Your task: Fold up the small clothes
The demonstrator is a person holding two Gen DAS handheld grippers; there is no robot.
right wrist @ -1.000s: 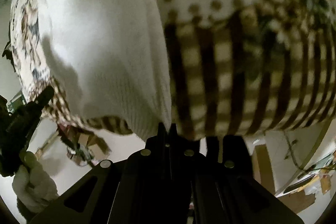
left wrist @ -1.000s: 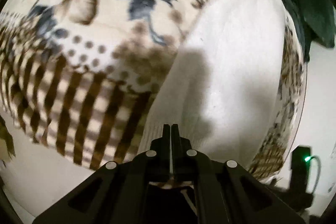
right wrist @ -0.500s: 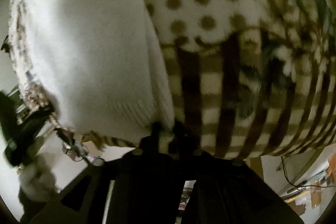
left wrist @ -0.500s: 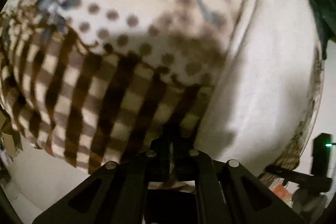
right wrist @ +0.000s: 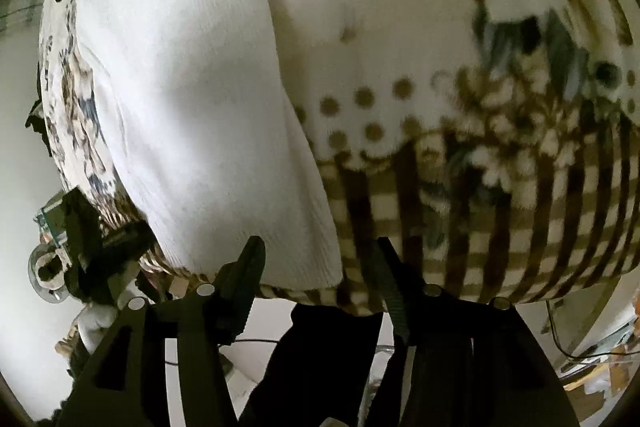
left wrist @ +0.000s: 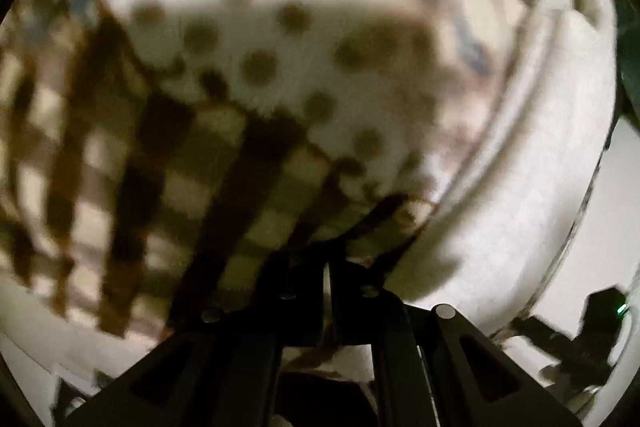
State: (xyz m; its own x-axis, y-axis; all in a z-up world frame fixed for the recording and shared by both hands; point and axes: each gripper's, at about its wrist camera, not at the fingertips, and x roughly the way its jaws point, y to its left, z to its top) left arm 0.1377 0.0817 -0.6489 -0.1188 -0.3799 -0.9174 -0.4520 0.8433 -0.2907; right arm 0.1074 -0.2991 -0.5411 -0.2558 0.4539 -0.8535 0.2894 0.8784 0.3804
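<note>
A white knit garment (right wrist: 192,115) lies flat on a patterned blanket (right wrist: 500,187), its hem toward me. In the left wrist view the garment (left wrist: 532,187) runs along the right side, blurred. My right gripper (right wrist: 320,263) is open, its fingers either side of the garment's lower right corner, holding nothing. My left gripper (left wrist: 326,263) is shut, its tips at the blanket's edge beside the garment; whether cloth is pinched there is not clear. The left gripper also shows in the right wrist view (right wrist: 84,239), left of the garment.
The cream blanket (left wrist: 240,155) carries brown stripes, brown dots and blue-grey flowers. It hangs over the front edge of the surface. A dark green cloth (left wrist: 630,79) lies at far right. A black device with a green light (left wrist: 600,315) sits below right. Cardboard and cables (right wrist: 600,359) lie on the floor.
My right gripper has opened and let go of the garment's hem corner. My left gripper has slid left off the garment to the striped blanket edge, still shut.
</note>
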